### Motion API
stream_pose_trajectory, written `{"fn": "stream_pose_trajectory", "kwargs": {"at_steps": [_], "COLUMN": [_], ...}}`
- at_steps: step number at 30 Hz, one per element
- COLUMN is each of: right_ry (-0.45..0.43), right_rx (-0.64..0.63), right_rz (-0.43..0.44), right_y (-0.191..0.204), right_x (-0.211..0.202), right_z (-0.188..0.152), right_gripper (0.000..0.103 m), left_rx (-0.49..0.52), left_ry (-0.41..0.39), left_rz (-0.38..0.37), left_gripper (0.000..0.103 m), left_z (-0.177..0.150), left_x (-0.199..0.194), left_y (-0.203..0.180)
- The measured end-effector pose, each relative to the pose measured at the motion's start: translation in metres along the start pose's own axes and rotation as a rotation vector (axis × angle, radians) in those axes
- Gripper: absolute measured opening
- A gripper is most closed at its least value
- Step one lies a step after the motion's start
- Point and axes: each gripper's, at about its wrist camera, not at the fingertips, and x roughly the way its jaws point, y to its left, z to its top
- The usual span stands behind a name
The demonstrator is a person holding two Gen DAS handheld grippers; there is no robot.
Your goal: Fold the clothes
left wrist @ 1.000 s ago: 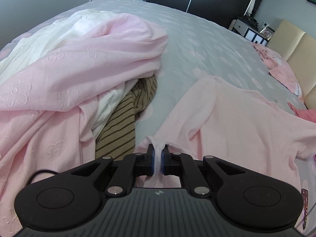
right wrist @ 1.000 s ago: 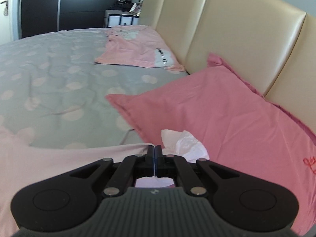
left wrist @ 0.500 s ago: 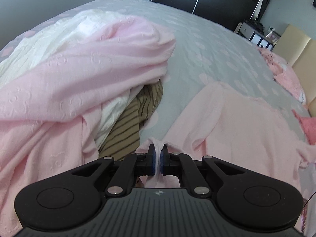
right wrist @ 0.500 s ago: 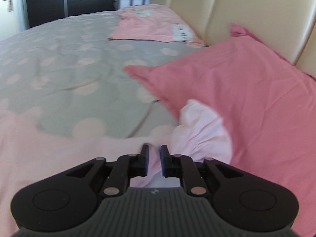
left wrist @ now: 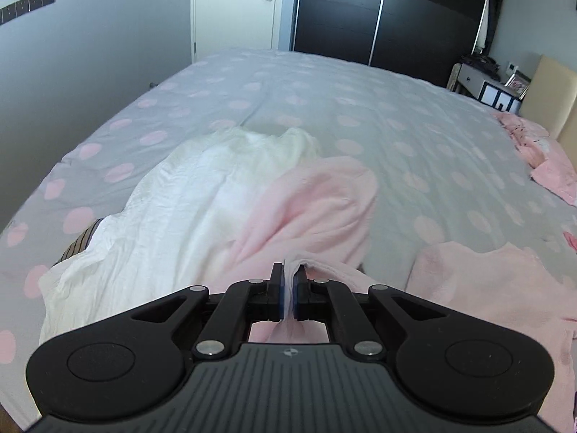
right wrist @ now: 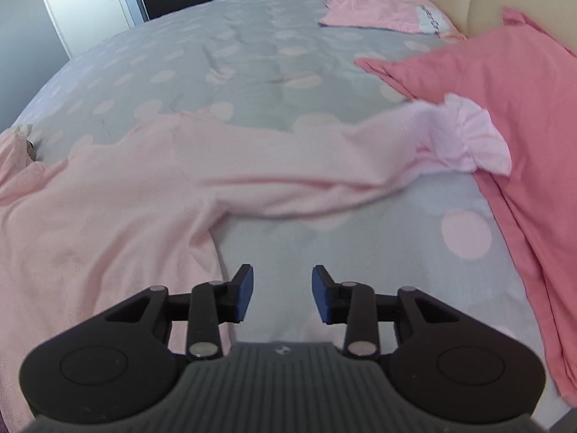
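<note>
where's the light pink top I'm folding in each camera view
Left wrist view: the light pink top lies lower right, one edge pinched in the shut left gripper.
Right wrist view: it fills the left and centre, its ruffled cuff resting on the darker pink pillow.
Shared landmark: the black wardrobe, top of both views.

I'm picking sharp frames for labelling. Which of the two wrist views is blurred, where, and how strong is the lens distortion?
Right wrist view: motion blur smears the pink top's ruffled cuff and the bedspread; the gripper itself stays sharp. Left wrist view: mostly crisp, slightly soft on the white garment. Both show fisheye bending and dark corners.
</note>
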Motion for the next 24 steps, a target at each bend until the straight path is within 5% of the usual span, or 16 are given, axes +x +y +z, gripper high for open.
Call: {"fn": "stream_pose_trajectory", "kwargs": {"at_steps": [8, 10, 12, 14, 24], "right_ry": [0.032, 0.032, 0.031, 0.047, 0.215], "right_rx": [0.001, -0.045, -0.112, -0.168, -0.335], "right_rz": [0.028, 0.060, 0.087, 0.111, 0.108], "right_y": [-0.009, -0.002, 0.009, 0.019, 0.061], "right_x": [-0.010, -0.016, -0.024, -0.031, -0.059], "right_z": [-0.039, -0.050, -0.063, -0.077, -0.163], "right_gripper": [0.039, 0.039, 0.039, 0.039, 0.039], "left_rx": [0.047, 0.073, 0.090, 0.102, 0.110], "left_ry": [0.009, -0.020, -0.069, -0.117, -0.118], "left_rz": [-0.044, -0.035, -0.031, -0.033, -0.192], "left_gripper": [0.005, 0.016, 0.040, 0.046, 0.046], "left_z": [-0.037, -0.040, -0.044, -0.048, -0.076], "left_x": [0.022, 0.011, -0.004, -0.018, -0.049], "left_y": [0.000, -0.007, -0.014, -0.020, -0.066]}}
